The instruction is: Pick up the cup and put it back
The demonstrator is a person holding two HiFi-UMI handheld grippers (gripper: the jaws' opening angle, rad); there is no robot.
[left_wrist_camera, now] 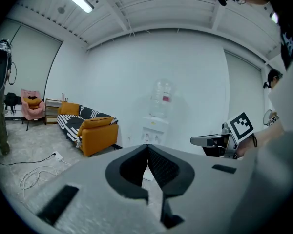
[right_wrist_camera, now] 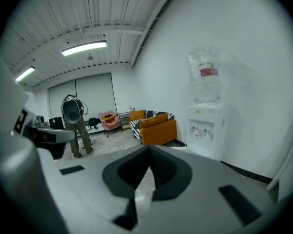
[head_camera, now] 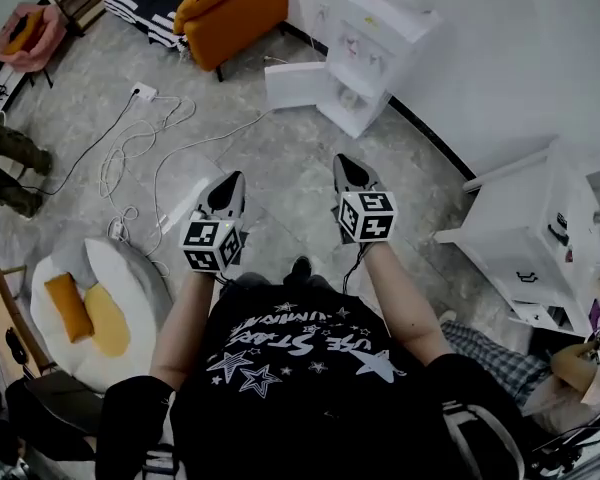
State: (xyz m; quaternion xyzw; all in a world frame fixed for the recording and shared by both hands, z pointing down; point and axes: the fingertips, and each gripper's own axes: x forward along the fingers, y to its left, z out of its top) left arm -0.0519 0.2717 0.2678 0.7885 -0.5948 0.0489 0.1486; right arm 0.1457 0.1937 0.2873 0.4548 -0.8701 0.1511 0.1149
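Grey floor (head_camera: 290,183) free ahead; left claw (head_camera: 230,181), right claw (head_camera: 347,164) closed; dispenser (head_camera: 375,53) beyond.

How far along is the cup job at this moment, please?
Nothing looks done: no cup shows in any view. In hand: nothing; the left gripper and right gripper are both shut and empty, pointing toward the water dispenser. Left: find the cup, lift it, return it.

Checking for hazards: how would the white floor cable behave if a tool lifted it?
Likely floppy: the white cable lies in loose loops. Probably light, yet it may tug the power strip it runs to.
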